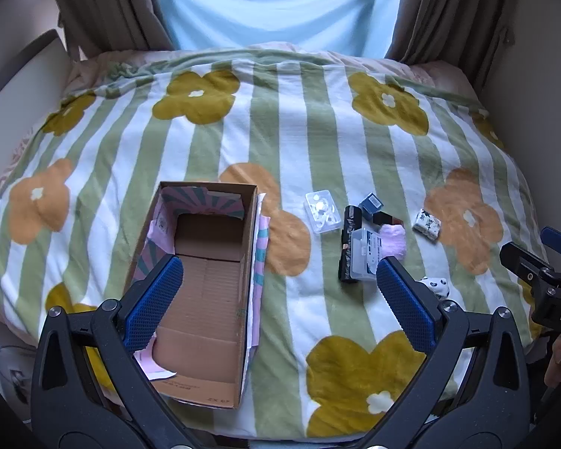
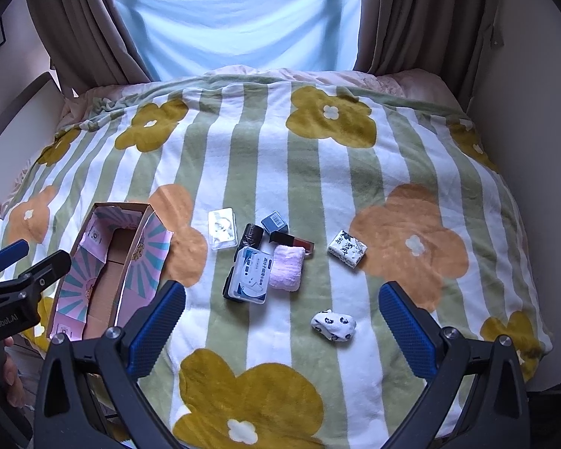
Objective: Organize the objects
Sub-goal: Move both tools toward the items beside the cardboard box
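Left wrist view: cardboard box [image 1: 205,284] holds nothing; all small items [image 2: 258,262] lie on bed [image 2: 318,172]. Left gripper [image 1: 280,295] and right gripper [image 2: 282,321] both spread, carrying nothing.

A soft, fleecy cloth blanket [image 2: 318,172] covers the bed. The box [image 1: 205,280] is matt brown cardboard. A small case [image 2: 222,228] is clear glossy plastic. Gripper pads [image 2: 405,331] are textured blue rubber.

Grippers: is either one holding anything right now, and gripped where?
Nothing is held. The left gripper is open above the cardboard box; the right gripper is open above the blanket, the small items untouched between and beyond its fingers.
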`<state>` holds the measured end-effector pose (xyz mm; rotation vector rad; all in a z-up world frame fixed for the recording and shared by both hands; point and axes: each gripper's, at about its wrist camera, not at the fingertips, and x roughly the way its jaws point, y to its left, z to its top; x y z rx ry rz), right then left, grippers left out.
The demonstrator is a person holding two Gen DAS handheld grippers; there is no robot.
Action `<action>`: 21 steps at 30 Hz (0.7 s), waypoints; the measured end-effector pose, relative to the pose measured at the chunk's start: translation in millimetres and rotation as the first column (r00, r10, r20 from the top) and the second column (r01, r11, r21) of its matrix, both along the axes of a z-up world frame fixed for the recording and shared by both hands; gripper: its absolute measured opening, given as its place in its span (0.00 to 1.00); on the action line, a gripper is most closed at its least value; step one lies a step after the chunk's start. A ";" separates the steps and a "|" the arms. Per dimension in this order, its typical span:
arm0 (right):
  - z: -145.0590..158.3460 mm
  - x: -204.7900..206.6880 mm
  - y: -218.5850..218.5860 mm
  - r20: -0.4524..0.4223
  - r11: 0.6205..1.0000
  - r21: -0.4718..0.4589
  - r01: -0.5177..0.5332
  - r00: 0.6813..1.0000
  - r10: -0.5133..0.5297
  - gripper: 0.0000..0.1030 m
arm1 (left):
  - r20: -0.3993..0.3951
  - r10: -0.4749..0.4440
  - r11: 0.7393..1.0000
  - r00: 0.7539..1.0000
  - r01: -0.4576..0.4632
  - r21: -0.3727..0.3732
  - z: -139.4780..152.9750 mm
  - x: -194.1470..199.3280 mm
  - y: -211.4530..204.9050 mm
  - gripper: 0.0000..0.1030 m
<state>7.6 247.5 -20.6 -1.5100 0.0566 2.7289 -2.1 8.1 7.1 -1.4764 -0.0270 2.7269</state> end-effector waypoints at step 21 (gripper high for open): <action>7.4 6.0 4.3 -0.035 1.000 0.002 -0.014 0.999 0.014 1.00 | -0.013 -0.021 1.000 1.000 0.021 0.000 4.8 4.8 12.5 1.00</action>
